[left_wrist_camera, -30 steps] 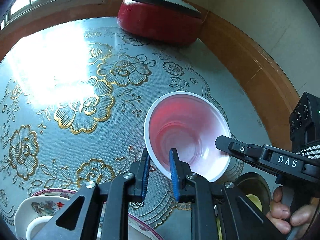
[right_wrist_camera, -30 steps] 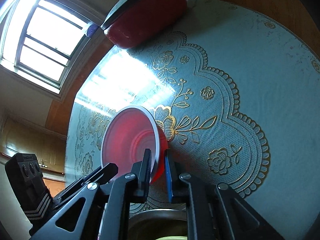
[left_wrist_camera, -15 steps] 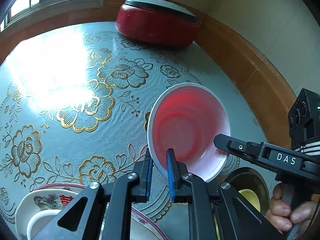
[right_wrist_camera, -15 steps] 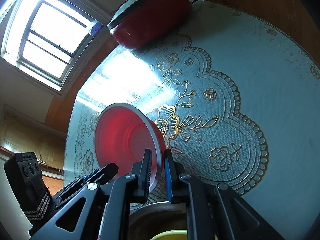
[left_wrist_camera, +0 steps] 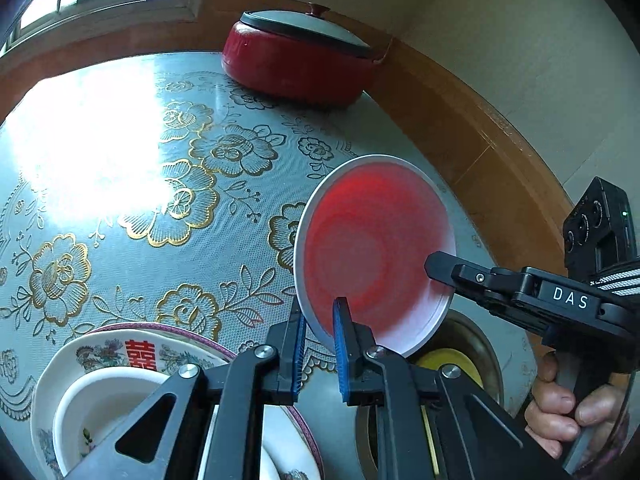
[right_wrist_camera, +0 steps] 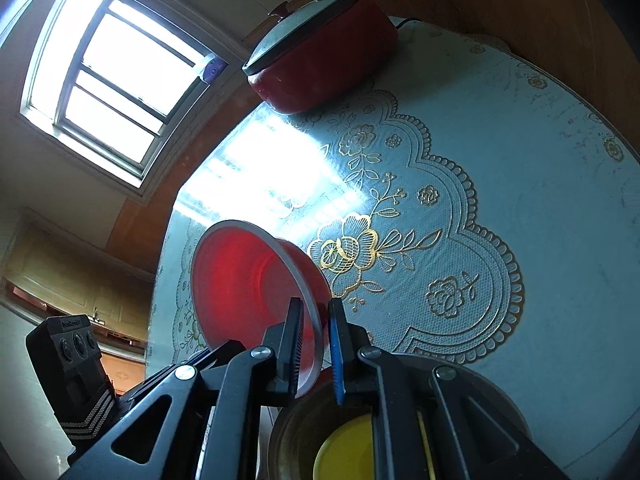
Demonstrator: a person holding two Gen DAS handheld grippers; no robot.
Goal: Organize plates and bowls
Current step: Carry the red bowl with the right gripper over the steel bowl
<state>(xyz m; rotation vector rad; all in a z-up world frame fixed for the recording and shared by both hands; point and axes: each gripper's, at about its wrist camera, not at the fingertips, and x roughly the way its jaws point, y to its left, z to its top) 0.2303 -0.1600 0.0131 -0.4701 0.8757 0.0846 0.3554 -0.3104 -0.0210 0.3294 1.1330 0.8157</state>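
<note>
1. The left hand-held gripper is closed down to a narrow gap, its blue pads pinching the near rim of the red bowl.
2. The right hand-held gripper is likewise almost shut, clamped on the white rim of the same bowl on its other side.
3. The bowl is tilted up on edge, its red inside facing the left wrist camera, above the counter with its blue, gold-flowered cloth. Whether it touches the cloth I cannot tell.
4. Right below the bowl sits a dark metal bowl with something yellow inside.
5. At lower left in the left wrist view, a patterned plate with a red character carries a white bowl.
6. A red lidded pot stands at the far edge of the counter, well apart.
</note>
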